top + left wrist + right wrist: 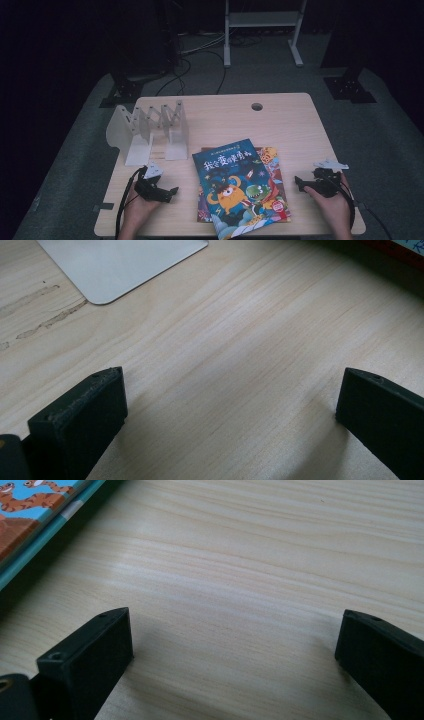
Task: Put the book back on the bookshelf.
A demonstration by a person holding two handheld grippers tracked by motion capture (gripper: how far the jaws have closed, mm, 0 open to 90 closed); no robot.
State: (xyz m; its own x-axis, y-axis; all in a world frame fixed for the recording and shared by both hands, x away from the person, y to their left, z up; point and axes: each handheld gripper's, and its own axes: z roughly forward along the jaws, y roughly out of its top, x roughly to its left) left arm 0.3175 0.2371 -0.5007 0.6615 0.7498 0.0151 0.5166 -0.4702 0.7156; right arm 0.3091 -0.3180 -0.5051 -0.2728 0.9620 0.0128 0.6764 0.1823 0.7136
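Both tools rest low over the pale wooden table (280,120) with nothing in them, so the work looks to be at its very start: the approach to the books has not begun. The left tool (172,190) stands wide, its jaws spread over bare wood, and the right tool (298,183) is spread just as wide; each points inward at the stack lying between them.

Just beyond the left tool's tips, to its inner side, lies the blue picture book with an orange one-eyed monster on its cover (234,186). It lies flat on top of a second, red-edged picture book (272,170), whose illustrated corner shows near the right tool (30,515). The top book's long axis runs from near edge to far edge, tilted so that its far end leans toward the left tool.

Farther off, beyond the left tool, stands a white folding metal book rack (150,131), its base plate close ahead (120,265). The next move probably calls for pinching the top book's edge and lifting it.
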